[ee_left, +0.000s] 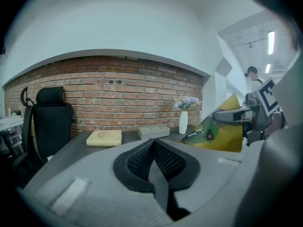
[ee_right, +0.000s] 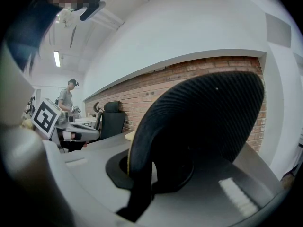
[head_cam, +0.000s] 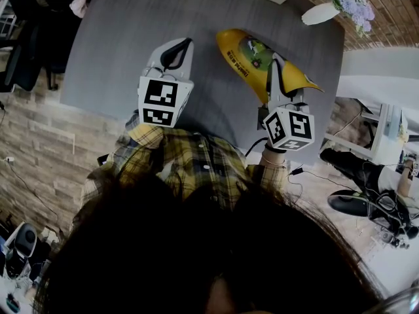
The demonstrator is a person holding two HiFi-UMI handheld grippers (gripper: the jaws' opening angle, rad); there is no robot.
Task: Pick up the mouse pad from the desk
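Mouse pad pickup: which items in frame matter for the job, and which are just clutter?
Job:
- mouse pad, yellow, clamped in the right gripper
- desk
- left gripper, shut, empty

Lying about:
- book
- grey box
- vase of flowers
- office chair

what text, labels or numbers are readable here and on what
None reads clearly.
yellow mouse pad: a line of dark print beside its green picture, too blurred to read.
tan book: cover mark too small to read.
marker cubes: black square patterns, no words.
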